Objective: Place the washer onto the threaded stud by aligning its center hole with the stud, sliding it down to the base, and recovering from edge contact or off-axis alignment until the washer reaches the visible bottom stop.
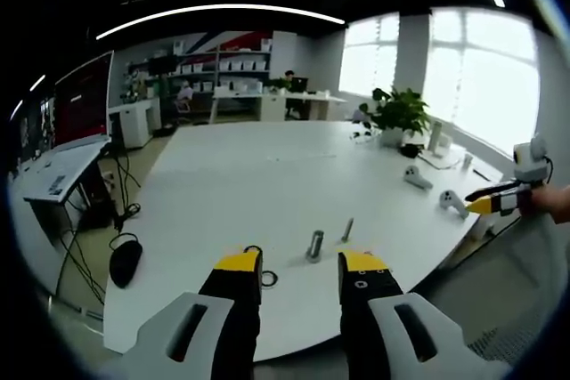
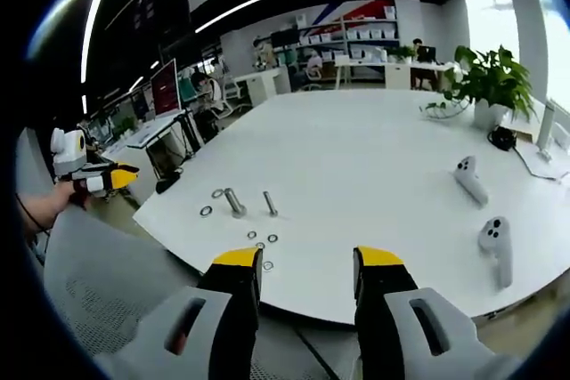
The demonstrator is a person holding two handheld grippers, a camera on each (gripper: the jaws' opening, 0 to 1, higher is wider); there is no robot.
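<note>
A threaded stud (image 1: 315, 245) stands upright near the white table's (image 1: 267, 184) front edge, just beyond my left gripper (image 1: 301, 264). That gripper is open and holds nothing. A second, thinner bolt (image 1: 347, 230) stands to the stud's right, and a dark washer (image 1: 268, 278) lies flat by my left jaw. In the right gripper view the stud (image 2: 234, 202) and thin bolt (image 2: 269, 204) stand to the left, with several washers (image 2: 252, 235) scattered around them. My right gripper (image 2: 308, 260) is open and empty, short of the table edge.
Two white handheld controllers (image 2: 496, 246) lie on the table's right side, near a potted plant (image 2: 485, 82). The other gripper (image 2: 98, 177) shows at far left, held by a hand. A black mouse-like object (image 1: 125, 260) sits off the table's left corner. Desks and shelves stand behind.
</note>
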